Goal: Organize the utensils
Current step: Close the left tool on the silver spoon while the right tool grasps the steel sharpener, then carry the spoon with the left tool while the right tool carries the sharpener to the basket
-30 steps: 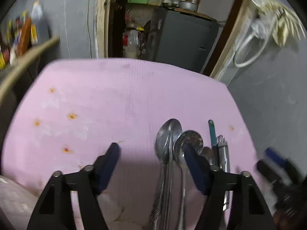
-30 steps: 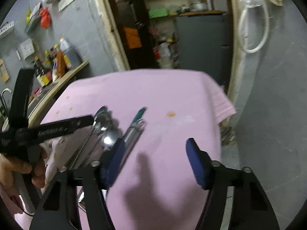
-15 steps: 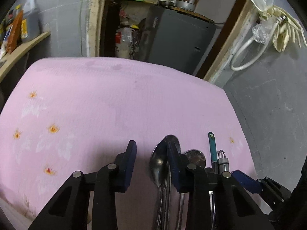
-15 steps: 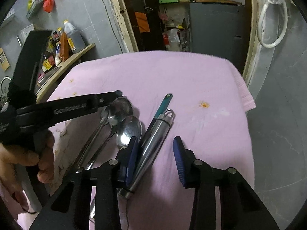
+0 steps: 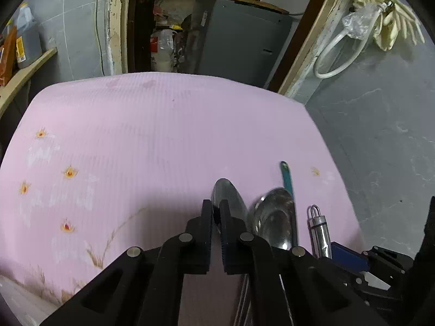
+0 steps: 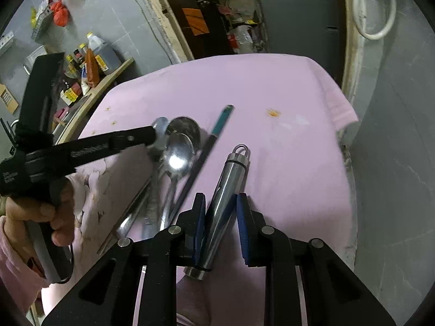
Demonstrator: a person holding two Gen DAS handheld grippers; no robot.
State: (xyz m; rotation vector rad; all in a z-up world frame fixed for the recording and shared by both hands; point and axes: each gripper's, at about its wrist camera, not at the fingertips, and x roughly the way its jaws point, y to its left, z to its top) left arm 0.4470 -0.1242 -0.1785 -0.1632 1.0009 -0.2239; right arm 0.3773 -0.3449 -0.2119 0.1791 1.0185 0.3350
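Several steel spoons (image 6: 178, 149) lie together on the pink tablecloth (image 6: 272, 87), beside a teal-tipped thin utensil (image 6: 221, 118) and a steel cylindrical handle (image 6: 231, 174). My left gripper (image 5: 216, 209) is shut at the left edge of a spoon bowl (image 5: 231, 198); a second spoon bowl (image 5: 274, 214) lies to its right. In the right wrist view the left gripper's tip (image 6: 151, 135) touches the spoons. My right gripper (image 6: 218, 198) has closed around the steel cylindrical handle, which also shows in the left wrist view (image 5: 319, 231).
A wooden shelf (image 6: 108, 76) with bottles stands at the left. A dark grey cabinet (image 5: 239, 40) stands behind the table's far edge. A grey wall (image 5: 380, 122) with a white hose (image 5: 337, 59) is on the right. The cloth's right edge (image 6: 342, 108) hangs over.
Both grippers went from wide open to closed. The left one moved in onto the left spoon. The right one moved onto the steel cylindrical handle and closed around it.
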